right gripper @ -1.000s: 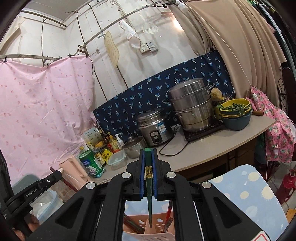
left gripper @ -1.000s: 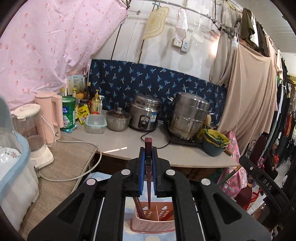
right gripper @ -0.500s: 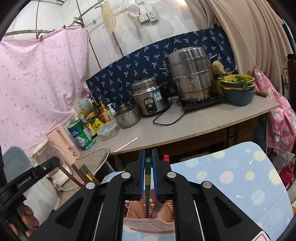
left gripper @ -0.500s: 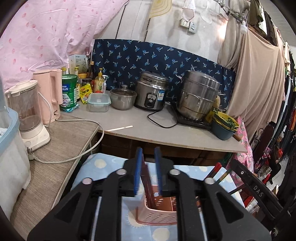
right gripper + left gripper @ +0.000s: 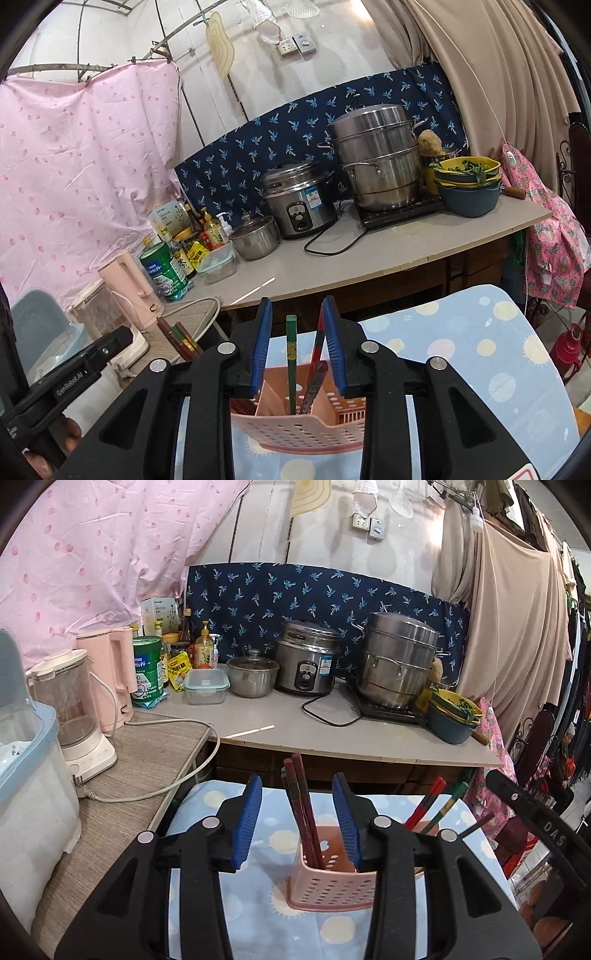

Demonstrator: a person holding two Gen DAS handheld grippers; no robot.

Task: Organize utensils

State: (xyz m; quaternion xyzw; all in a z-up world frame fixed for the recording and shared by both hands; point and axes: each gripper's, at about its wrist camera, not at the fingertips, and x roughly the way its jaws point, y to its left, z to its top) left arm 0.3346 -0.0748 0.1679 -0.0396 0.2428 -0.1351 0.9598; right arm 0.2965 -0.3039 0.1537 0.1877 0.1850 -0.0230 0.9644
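Now both grippers had let go over the pink utensil holder (image 5: 334,880). A second before, the left gripper (image 5: 297,821) was clamped on dark red chopsticks (image 5: 301,805) well above the holder, and the right gripper (image 5: 297,345) pinched a green chopstick (image 5: 291,354) the same way. Both had since dropped low and their jaws were opening.

Left: blue pads stood apart, the dark red chopsticks between them but touching neither, leaning left, tips down in the holder just ahead of the fingers. Nothing held.

Right: pads apart, the green chopstick upright in the gap, free of both pads, its tip in a compartment of the holder directly below. A red chopstick (image 5: 314,363) leaned close to the right pad; contact unclear.

So both loads looked delivered into the holder on the blue dotted cloth (image 5: 266,834). More chopsticks stood in the holder's far right side. Likely next: back the grippers out without knocking the sticks.
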